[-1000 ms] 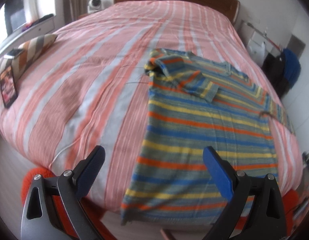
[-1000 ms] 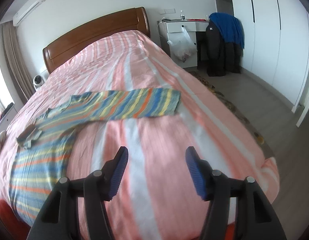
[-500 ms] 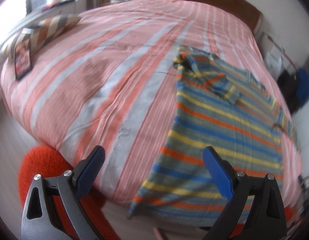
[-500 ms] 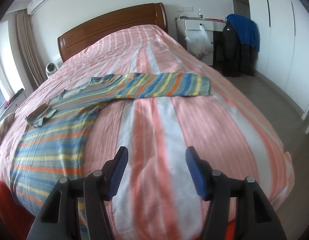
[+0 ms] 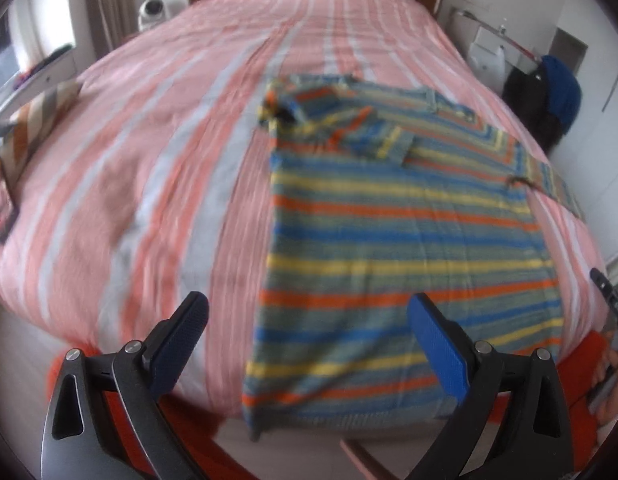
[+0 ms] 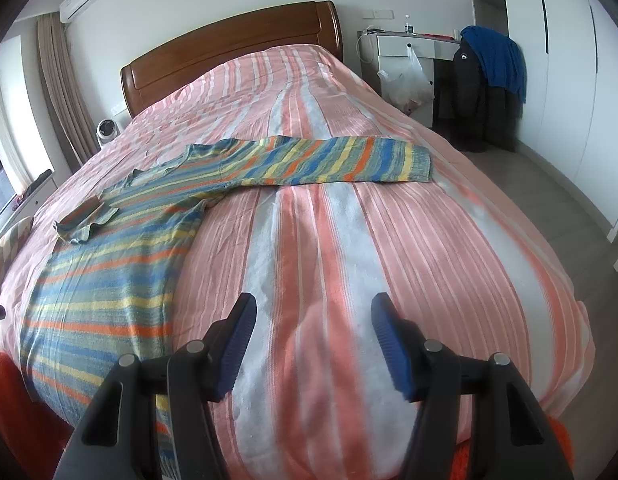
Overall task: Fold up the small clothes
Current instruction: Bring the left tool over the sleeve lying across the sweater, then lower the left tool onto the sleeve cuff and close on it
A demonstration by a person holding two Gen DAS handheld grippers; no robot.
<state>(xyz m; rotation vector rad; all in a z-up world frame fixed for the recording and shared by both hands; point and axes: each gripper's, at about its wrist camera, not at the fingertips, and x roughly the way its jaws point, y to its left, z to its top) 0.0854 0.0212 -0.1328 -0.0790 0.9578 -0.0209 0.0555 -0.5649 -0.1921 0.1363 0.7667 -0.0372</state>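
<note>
Nearest in the left wrist view, the left gripper (image 5: 307, 338) has its jaws spread wide with nothing between them, hanging above the foot edge of the bed. Under its right finger lies the hem of the sweater (image 5: 405, 256), which is striped in blue, yellow, orange and grey-green. The sweater lies flat on the bedspread (image 5: 157, 168), its hem at the near edge of the bed and its collar toward 12 o'clock. One sleeve (image 5: 365, 132) is folded across the chest. At 3 o'clock, near the frame edge, part of a hand (image 5: 611, 380) on a dark tool shows, blurred.

In the right wrist view the right gripper (image 6: 313, 344) is also spread, holding nothing, over bare pink and white striped bedspread. The sweater's body lies at 9 o'clock from it, well apart from the fingertips. The other sleeve (image 6: 333, 160) stretches straight out across the bed at about 12 o'clock, its cuff toward the right side of the bed.

Farther off, a striped cushion (image 5: 37, 120) sits at 10 o'clock at the bed's left edge. Beyond the bedspread stands the wooden headboard (image 6: 229, 52), with a small white fan (image 6: 108, 131) beside it at 10 o'clock. At 1 o'clock, a blue garment (image 6: 495, 58) hangs over dark clothes by a white desk (image 6: 405, 46).
</note>
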